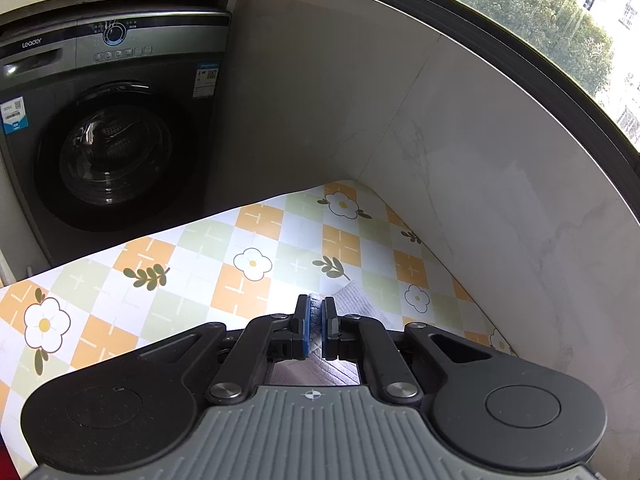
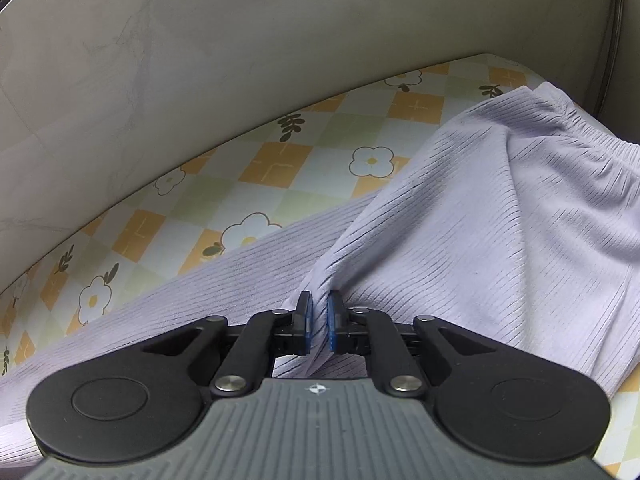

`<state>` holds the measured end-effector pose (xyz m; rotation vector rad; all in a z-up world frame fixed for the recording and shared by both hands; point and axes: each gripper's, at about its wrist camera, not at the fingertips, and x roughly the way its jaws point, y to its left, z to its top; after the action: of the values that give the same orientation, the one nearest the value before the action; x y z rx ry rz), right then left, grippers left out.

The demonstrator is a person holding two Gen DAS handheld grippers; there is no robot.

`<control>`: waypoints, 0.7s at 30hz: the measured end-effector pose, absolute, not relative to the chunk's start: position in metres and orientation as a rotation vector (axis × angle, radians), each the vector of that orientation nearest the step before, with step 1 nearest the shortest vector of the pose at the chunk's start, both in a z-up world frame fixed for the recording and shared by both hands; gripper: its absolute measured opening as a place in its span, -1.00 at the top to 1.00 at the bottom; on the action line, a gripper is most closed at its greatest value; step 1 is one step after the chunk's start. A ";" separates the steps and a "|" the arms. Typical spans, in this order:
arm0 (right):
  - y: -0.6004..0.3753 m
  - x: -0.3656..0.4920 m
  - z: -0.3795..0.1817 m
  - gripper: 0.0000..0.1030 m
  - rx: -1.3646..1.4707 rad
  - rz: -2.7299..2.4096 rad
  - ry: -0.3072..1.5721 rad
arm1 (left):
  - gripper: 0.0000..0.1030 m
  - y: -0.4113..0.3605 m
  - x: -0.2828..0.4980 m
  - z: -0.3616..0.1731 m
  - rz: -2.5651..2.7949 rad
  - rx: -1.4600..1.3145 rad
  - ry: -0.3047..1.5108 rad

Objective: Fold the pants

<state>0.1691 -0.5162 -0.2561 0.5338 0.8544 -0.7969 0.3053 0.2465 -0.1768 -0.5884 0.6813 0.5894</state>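
Observation:
Pale lilac ribbed pants [image 2: 480, 220] lie spread across the flower-patterned table cover [image 2: 240, 184], with the elastic waistband [image 2: 592, 152] at the far right. My right gripper [image 2: 319, 320] is shut on a raised fold of the fabric near the middle of the garment. In the left wrist view only a small piece of the pants [image 1: 354, 302] shows beside and beneath the fingers. My left gripper [image 1: 316, 320] is shut, with a thin edge of that fabric pinched between its blue pads, above the table cover [image 1: 200, 280].
A grey front-loading washing machine [image 1: 108, 132] stands beyond the table's far left edge. A pale marbled wall [image 1: 480, 200] runs along the table's back side, with a window [image 1: 540, 8] above it. The same wall [image 2: 200, 60] borders the table behind the pants.

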 end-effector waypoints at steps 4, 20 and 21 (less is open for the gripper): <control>-0.491 0.118 -0.222 0.86 0.508 -0.779 0.668 | 0.89 0.234 0.296 -0.176 0.616 -0.574 0.692; -0.449 0.016 -0.203 0.26 0.498 -0.872 0.705 | 0.89 0.249 0.255 -0.202 0.737 -0.600 0.796; -0.451 0.022 -0.199 0.19 0.460 -0.874 0.699 | 0.89 0.249 0.253 -0.202 0.739 -0.601 0.795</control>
<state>0.0220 -0.4511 -0.1989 0.4598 0.6990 -0.8736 0.2533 0.2489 -0.2020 -0.6013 0.7950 0.7388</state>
